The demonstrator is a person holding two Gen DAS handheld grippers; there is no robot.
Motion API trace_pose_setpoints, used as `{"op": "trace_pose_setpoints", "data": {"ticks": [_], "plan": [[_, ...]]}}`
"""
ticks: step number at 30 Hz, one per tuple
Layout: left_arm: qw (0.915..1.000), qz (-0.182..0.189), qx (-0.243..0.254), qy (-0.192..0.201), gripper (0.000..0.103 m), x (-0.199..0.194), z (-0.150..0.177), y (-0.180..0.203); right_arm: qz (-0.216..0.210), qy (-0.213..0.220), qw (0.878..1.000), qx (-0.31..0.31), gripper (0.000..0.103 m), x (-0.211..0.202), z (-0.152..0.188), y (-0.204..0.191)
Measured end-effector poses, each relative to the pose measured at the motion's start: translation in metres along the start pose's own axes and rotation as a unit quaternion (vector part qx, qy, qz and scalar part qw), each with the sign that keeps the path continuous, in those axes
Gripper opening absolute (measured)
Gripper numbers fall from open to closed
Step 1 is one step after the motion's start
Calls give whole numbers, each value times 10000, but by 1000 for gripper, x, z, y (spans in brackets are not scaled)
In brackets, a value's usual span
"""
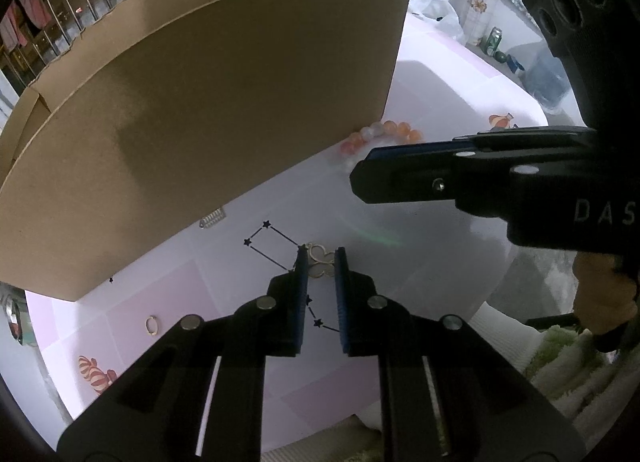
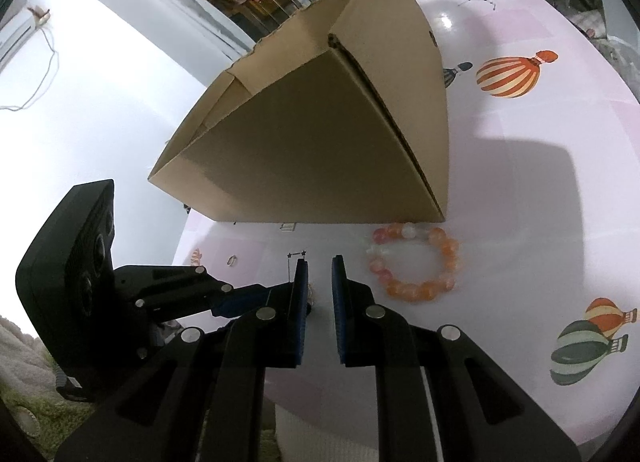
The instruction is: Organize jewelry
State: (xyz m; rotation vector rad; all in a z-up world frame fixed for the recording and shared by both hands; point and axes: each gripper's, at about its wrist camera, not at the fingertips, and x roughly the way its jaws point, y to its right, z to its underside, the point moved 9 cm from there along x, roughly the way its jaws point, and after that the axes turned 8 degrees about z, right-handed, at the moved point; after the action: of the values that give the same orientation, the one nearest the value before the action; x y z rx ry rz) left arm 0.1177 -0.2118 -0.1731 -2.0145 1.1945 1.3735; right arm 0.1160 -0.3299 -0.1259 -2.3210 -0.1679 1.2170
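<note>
Left wrist view: left gripper (image 1: 321, 262) nipping a half-hidden looped trinket (image 1: 320, 258); right gripper (image 2: 320, 268) narrow, empty.

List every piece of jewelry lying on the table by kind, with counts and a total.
Beaded bracelet, orange and white: 1
Small gold ring: 1
Silvery looped piece between the left gripper pads: 1
Small silvery ridged piece beside the cardboard box: 1
Total: 4
</note>
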Motion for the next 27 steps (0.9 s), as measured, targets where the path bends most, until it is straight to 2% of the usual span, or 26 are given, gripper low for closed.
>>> {"op": "trace_pose_setpoints", "data": {"ticks": [1, 6, 10, 13, 17, 24, 27], "plan": [[10000, 15, 11, -3, 0, 0, 0, 0, 5, 0, 10000, -4, 13, 0, 0, 0], [10000, 31, -43, 48, 0, -3, 1, -3, 31, -9, 10000, -17, 13, -1, 0, -1], [9994, 34, -112, 324, 0, -16, -1, -7, 133, -28, 9999, -94, 13, -3, 1, -1], [9988, -107, -154, 461, 0, -22, -1, -15, 190, -73, 9997, -168, 13, -2, 3, -2], [9986, -366, -89, 372, 0, -14, 6, -25, 342, -183, 9986, -363, 13, 4, 9, -7], [9985, -351, 66, 423, 0, -12, 10, -19, 599, -486, 9950, -641, 12, 24, 19, -13], [9981, -361, 180, 474, 0, -12, 10, -13, 569, -552, 9948, -636, 10, 27, 19, -13]]}}
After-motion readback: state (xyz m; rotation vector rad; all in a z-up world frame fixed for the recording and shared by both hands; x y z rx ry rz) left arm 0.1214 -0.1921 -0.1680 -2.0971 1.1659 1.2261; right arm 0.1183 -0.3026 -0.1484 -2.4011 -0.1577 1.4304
